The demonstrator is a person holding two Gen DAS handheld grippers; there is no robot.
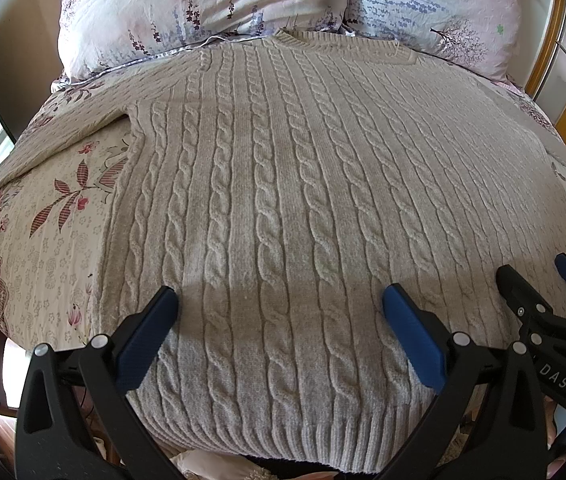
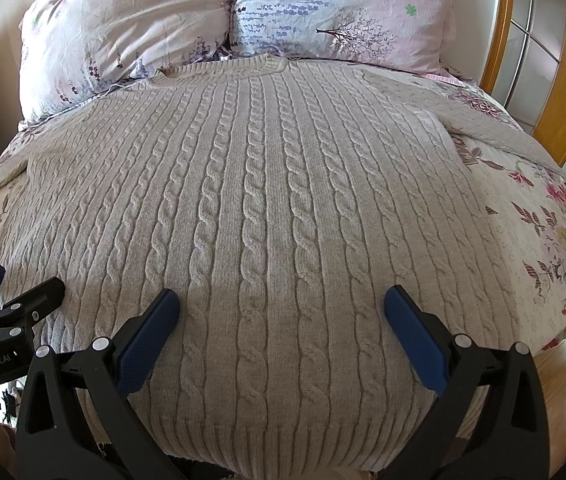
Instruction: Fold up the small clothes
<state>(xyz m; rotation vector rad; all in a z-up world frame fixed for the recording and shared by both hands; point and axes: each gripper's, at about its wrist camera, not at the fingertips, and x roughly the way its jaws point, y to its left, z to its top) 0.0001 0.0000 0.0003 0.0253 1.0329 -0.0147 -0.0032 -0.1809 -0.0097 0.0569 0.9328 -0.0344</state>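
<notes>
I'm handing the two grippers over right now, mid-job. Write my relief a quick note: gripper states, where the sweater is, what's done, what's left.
Left gripper: open, empty, over the hem end of the sweater.
Right gripper: open, empty, beside the left one, over the same end.
Sweater: cable-knit, spread flat on the floral bedspread, collar toward the pillows, hem nearest you, both sleeves spread out to the sides.
Done: laid out; no fold visible.
Left: probably fold the sleeves in first, then the body.
</notes>
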